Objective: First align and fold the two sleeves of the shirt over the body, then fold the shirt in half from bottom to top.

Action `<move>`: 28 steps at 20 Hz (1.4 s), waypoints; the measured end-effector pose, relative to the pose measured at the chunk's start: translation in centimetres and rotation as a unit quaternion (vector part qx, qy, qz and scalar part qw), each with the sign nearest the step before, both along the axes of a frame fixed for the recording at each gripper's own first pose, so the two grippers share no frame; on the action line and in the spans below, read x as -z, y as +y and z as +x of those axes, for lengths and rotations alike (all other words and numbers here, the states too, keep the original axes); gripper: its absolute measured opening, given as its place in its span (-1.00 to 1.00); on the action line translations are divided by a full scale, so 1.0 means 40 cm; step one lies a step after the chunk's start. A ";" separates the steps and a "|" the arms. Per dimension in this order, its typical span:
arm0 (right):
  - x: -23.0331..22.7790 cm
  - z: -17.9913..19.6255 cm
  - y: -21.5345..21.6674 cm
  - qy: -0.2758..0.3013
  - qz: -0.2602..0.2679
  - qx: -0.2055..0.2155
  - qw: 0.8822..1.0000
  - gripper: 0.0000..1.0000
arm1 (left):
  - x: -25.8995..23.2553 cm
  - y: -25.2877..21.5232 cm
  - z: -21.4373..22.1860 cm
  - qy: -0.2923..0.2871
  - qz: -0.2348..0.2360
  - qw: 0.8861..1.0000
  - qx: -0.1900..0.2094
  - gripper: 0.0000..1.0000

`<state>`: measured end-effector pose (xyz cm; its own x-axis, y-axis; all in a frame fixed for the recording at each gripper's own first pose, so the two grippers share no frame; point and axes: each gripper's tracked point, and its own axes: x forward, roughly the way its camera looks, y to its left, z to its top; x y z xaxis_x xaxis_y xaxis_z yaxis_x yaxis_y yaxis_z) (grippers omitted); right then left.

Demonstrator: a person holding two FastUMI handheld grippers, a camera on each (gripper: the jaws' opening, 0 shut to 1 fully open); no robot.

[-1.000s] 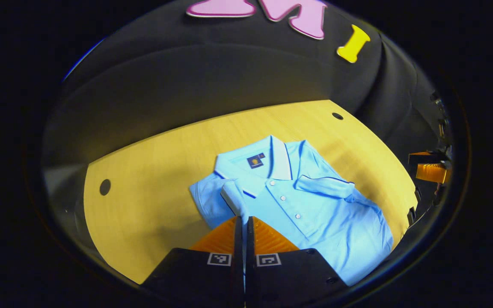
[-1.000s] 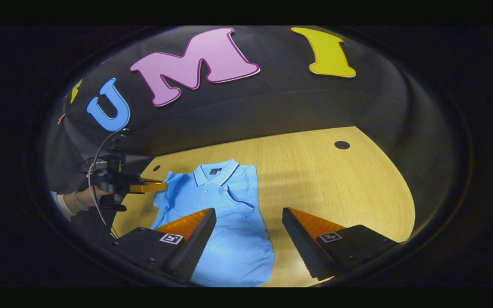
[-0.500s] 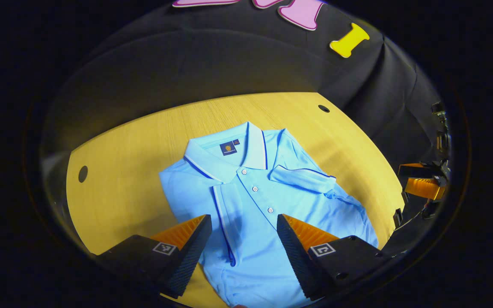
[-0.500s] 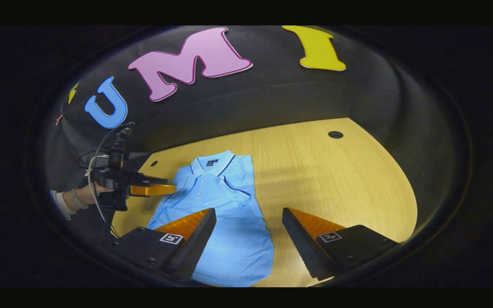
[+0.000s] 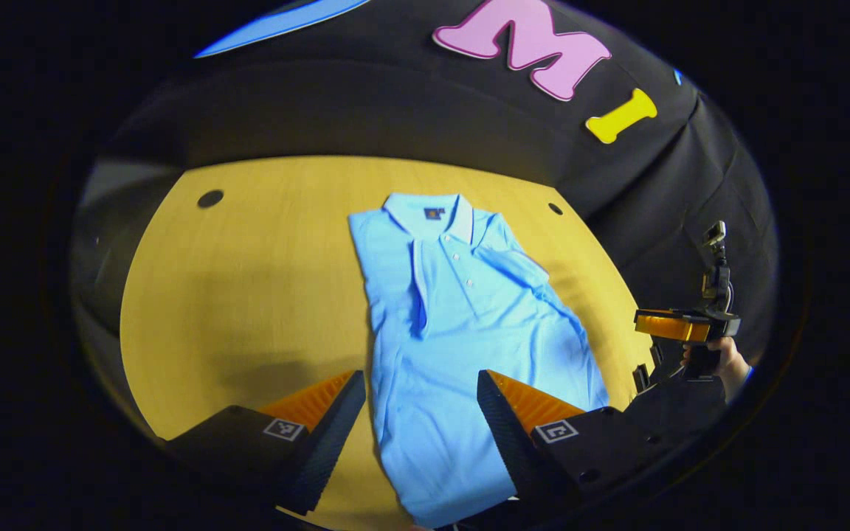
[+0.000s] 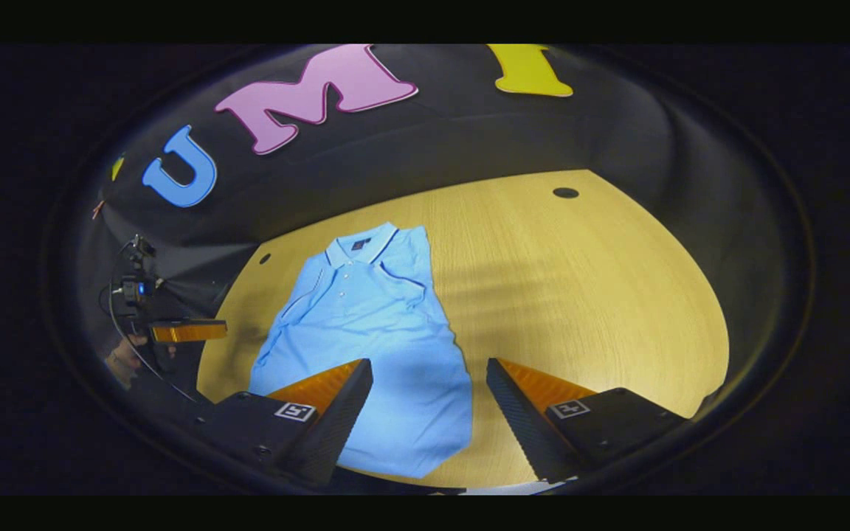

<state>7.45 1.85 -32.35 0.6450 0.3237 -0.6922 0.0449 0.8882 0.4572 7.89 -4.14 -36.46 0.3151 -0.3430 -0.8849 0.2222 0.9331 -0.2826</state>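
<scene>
Sleeves look done, bottom-to-top fold is up next

The shirt [image 5: 462, 324] lies flat on the table [image 5: 248, 295], collar [image 5: 432, 210] at the far end, both sleeves already laid over the body. The left gripper [image 5: 421, 413] hangs above the hem with its fingers spread, holding nothing; same deal for the right gripper [image 6: 429, 402]. Probably the trick is for each to pinch a hem corner at once, lift evenly, and carry it up to just below the collar so the sleeves don't slide out.

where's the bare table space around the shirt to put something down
Bare wood lies between the shirt and the table edge on the right hand-held gripper side, and left of the shirt in the left gripper view. It's tighter by the far edge near the collar.
</scene>
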 end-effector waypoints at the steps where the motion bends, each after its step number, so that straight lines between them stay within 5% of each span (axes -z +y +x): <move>1: 0.016 -0.021 0.011 0.011 0.008 -0.001 1.000 0.96 | 0.014 0.016 -0.054 0.016 0.001 1.000 -0.009 0.95; 7: 0.123 -0.146 0.050 0.077 0.035 -0.001 0.996 0.96 | 0.078 0.047 -0.287 0.083 -0.005 0.996 -0.044 0.95; 12: 0.202 -0.272 0.078 0.135 0.061 0.007 0.989 0.96 | 0.110 0.031 -0.378 0.114 -0.015 0.992 -0.055 0.95; 15: 0.226 -0.351 0.142 0.193 0.122 -0.011 0.973 0.95 | 0.135 0.033 -0.408 0.126 -0.016 0.990 -0.063 0.95; 17: 0.228 -0.384 0.202 0.242 0.192 -0.008 0.951 0.84 | 0.135 0.035 -0.414 0.129 -0.023 0.989 -0.072 0.94; 22: 0.236 -0.327 0.233 0.234 0.255 0.030 0.938 0.65 | 0.145 -0.004 -0.446 0.153 -0.050 0.984 -0.073 0.77; 24: 0.271 -0.335 0.225 0.241 0.238 0.027 0.940 0.33 | 0.158 -0.025 -0.469 0.169 -0.063 0.981 -0.075 0.35; 25: 0.278 -0.335 0.219 0.242 0.233 0.026 0.942 -0.34 | 0.170 -0.031 -0.479 0.177 -0.064 0.979 -0.077 -0.04; 27: 0.276 -0.331 0.223 0.238 0.244 0.027 0.940 -0.80 | 0.163 -0.048 -0.469 0.171 -0.080 0.978 -0.086 -0.82; 28: 0.273 -0.334 0.225 0.235 0.246 0.018 0.940 -0.88 | 0.160 -0.048 -0.469 0.165 -0.075 0.980 -0.080 -0.88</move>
<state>-5.92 10.86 -43.27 0.3224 0.6630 -0.6757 0.3710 0.5682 0.7345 -10.86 -6.07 -42.86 0.0795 -0.4467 -0.8911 -0.0499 0.8911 -0.4511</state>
